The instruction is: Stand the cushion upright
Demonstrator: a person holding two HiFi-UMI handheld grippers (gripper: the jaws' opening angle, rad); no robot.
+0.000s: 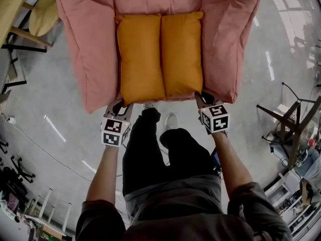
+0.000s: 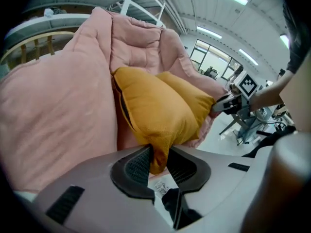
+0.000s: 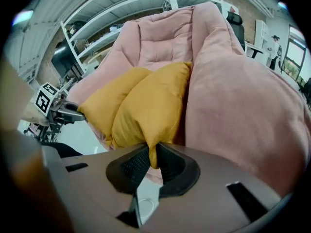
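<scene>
In the head view, the orange cushion (image 1: 159, 56) lies on the seat of a pink padded armchair (image 1: 83, 49), between its 2 arms, with its far edge against the backrest. A crease down the middle splits it into 2 lobes. The left tool (image 1: 122, 106) is at the cushion's near left corner and the right tool (image 1: 201, 97) at its near right corner. Grey floor (image 1: 55, 99) lies around the armchair.

In the left gripper view, the left tool's 2 jaws pinch that corner of the cushion (image 2: 160, 110), the fabric bunched between the dark pads. The right tool (image 2: 219, 106) shows at the far corner.

In the right gripper view, the right tool's jaws are pressed on a thin fold of the cushion's (image 3: 146, 106) corner. The armchair's arm (image 3: 238, 110) rises just beside it, and the left tool (image 3: 73, 112) grips the opposite corner.
</scene>
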